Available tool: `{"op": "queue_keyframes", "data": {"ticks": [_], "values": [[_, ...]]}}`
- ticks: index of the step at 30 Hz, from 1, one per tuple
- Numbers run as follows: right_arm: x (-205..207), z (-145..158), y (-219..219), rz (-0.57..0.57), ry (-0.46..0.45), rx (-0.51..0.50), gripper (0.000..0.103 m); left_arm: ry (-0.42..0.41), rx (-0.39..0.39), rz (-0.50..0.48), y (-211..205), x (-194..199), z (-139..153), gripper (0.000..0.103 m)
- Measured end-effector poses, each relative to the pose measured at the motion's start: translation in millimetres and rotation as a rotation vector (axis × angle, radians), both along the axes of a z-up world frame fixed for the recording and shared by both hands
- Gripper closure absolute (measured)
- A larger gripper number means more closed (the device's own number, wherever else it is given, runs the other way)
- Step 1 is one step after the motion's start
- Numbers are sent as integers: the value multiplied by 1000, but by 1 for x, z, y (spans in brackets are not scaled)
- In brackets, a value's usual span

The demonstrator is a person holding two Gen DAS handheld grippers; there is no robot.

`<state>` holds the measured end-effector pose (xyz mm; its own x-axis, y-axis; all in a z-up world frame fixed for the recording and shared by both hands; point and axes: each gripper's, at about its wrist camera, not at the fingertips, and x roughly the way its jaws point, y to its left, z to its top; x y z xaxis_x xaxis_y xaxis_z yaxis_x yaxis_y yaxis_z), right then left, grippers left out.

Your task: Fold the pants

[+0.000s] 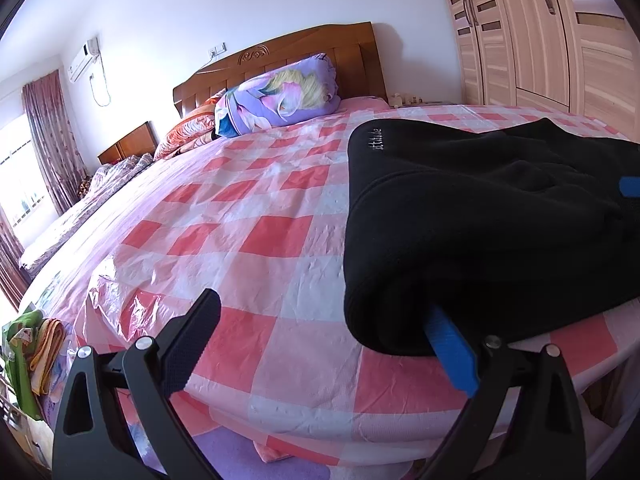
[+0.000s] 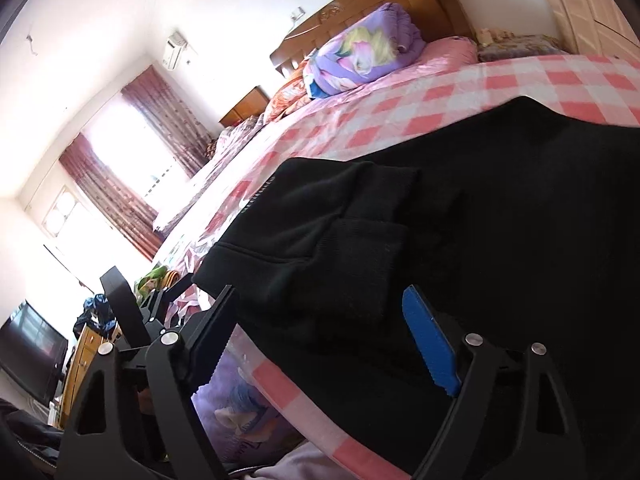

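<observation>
Left wrist view: the black pants (image 1: pixel 492 224) lie folded in a thick stack on the pink checked bed cover (image 1: pixel 248 216), at about three o'clock, their near corner overhanging the bed's front edge. The left gripper (image 1: pixel 320 340) stands wide apart; its blue finger (image 1: pixel 452 354) at five o'clock is tucked under that near corner, the black finger (image 1: pixel 192 344) at seven o'clock rests clear on bare cover, so nothing is pinched. The cloth looks like soft fleece: light, limp, thick at the folds, likely to sag and slide on the glossy cover

Right wrist view: the pants (image 2: pixel 460 232) fill the frame from centre to three o'clock, a cuffed leg end doubled on top near the middle. The right gripper (image 2: pixel 316 332) is spread open, fingers either side of the near edge, with no pad pressing that I can see. I would judge the best hold to be the thick folded edge, taking all layers together, since a single layer would peel away
</observation>
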<state>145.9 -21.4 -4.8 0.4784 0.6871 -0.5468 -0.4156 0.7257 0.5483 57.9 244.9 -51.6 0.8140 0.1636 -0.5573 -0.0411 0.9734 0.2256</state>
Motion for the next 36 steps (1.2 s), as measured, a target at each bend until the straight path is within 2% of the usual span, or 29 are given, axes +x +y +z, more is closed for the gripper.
{"op": "queue_keyframes", "data": {"ticks": [4, 5, 6, 7, 9, 13, 17, 20, 23, 24, 26, 27, 28, 29, 30, 32, 36], "values": [[13, -21, 10, 9, 102, -34, 23, 0, -2, -1, 0, 0, 0, 5], [14, -23, 9, 4, 86, -16, 25, -1, -3, -1, 0, 0, 0, 5], [16, -23, 11, -1, 79, -27, 40, 0, -5, -2, 0, -1, 0, 5], [20, -22, 12, -7, 75, -39, 64, 1, -6, -2, -1, -1, -1, 5], [25, -19, 14, -14, 57, -42, 85, 5, -6, -1, -1, 0, -2, 5], [8, 5, 22, -21, -60, -99, 89, -2, 12, -3, -3, -2, 2, 5], [-24, 29, 7, -54, -156, -131, 90, -18, 22, 0, -1, -5, 8, 5], [-32, 21, -8, -74, -127, -142, 90, -19, -4, -9, 0, -5, 9, 5], [-18, -19, -17, -86, -17, -144, 89, -4, -6, -12, -4, -2, 4, 5], [-12, -32, -20, -78, 7, -101, 89, 1, -4, -13, -6, -1, 2, 5], [-8, -32, -20, -72, 12, -65, 83, 7, 14, -11, -12, 1, 1, 5], [-6, -29, -18, -59, 16, -68, 72, 7, 25, -13, -13, 1, 2, 5], [-6, -26, -15, -44, 23, -70, 48, 5, 41, -18, -14, 0, 3, 5], [-6, -23, -14, -15, 28, -50, 33, 6, 52, -21, -14, 0, 3, 5], [-11, -18, -14, 3, 17, -30, 11, 10, 60, -22, -13, 0, 3, 5], [-18, -7, -20, -41, -30, -58, 9, 16, 67, -25, -9, -3, 3, 5], [-3, -8, -35, -71, 17, -57, 9, 5, 49, -54, 1, -16, 6, 5]]}}
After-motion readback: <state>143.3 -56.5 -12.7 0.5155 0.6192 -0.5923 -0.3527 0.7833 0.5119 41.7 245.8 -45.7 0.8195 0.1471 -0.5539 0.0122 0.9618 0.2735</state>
